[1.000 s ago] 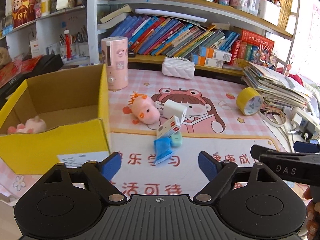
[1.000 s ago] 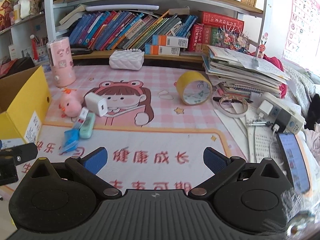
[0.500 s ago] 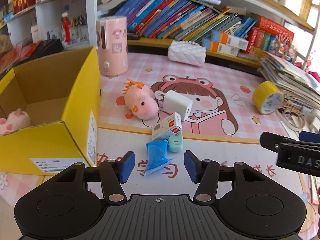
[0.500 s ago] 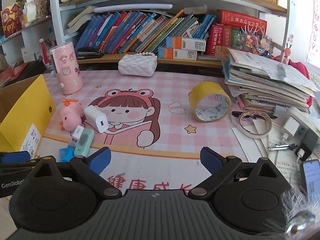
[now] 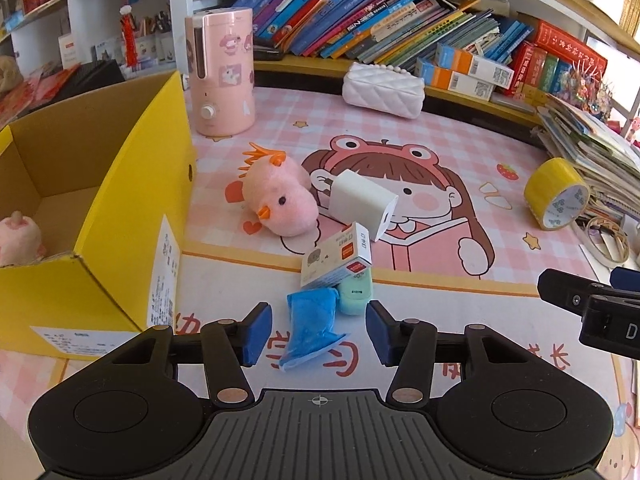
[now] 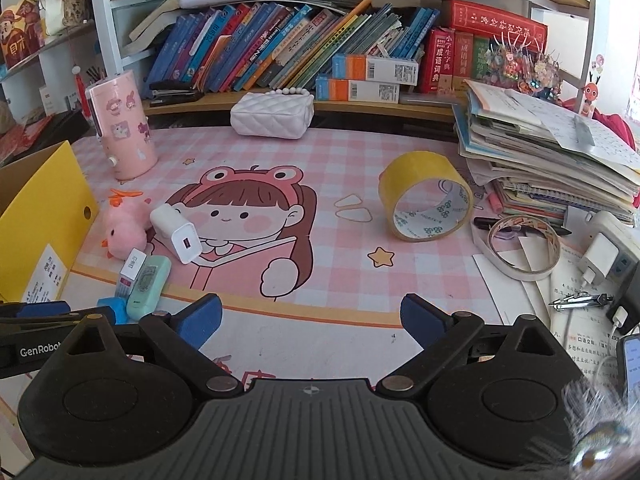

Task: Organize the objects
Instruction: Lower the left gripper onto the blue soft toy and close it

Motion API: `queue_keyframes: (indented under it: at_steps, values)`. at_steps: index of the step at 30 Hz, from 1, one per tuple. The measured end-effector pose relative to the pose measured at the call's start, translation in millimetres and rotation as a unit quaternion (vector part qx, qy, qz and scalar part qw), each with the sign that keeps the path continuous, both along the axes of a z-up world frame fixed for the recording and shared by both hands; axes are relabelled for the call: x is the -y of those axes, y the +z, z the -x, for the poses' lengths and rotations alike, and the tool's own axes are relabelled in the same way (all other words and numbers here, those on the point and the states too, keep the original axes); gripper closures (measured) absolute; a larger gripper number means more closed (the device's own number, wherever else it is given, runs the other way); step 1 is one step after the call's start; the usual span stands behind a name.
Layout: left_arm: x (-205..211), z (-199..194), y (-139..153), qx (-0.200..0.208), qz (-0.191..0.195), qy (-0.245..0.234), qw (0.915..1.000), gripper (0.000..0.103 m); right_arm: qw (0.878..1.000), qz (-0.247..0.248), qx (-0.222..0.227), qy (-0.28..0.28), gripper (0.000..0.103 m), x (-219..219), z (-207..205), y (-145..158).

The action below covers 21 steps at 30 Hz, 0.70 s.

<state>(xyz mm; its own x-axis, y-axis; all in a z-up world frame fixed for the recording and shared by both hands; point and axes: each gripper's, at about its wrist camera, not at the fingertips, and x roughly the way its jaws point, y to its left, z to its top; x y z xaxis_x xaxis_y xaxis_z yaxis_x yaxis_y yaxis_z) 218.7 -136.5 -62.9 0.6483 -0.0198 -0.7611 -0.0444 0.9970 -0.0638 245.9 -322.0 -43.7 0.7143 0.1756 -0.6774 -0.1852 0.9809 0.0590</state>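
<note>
The yellow box point(image 5: 132, 216) holds one pink toy point(image 5: 18, 238). Beside the box, the left gripper point(image 5: 316, 334) is spread around a blue pack point(image 5: 310, 322). The right gripper point(image 6: 312, 320) is spread wide, holding nothing.

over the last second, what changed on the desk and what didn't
The left tool moved forward and down onto the blue packet, its fingers narrowing to either side of it, not yet gripping. The right tool advanced slightly, open and empty. The pink plush chick, white charger and yellow box stayed put.
</note>
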Motion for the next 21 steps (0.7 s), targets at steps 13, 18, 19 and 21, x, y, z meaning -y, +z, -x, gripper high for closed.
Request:
queue_keyframes:
  at_steps: [13,18,19,21]
  values:
    - [-3.5,-14.5,-14.4,-0.017,0.017,0.007,0.9997,0.059,1.0,0.003,-0.005,0.01,0.006,-2.9,-6.6,-3.8]
    - [-5.1,-22.7,-24.1,-0.033,0.013,0.014,0.9993,0.069,1.0,0.003,-0.005,0.01,0.006,-1.9,-8.7,-4.7]
    - [-5.4,-23.5,-26.4,-0.037,0.011,0.014,0.9991,0.072,1.0,0.003,-0.004,0.01,0.006,-1.0,-9.9,-5.0]
    - [-4.9,-22.8,-27.3,-0.033,0.005,0.014,0.9993,0.075,1.0,0.002,-0.003,0.013,0.006,-0.2,-11.4,-5.5]
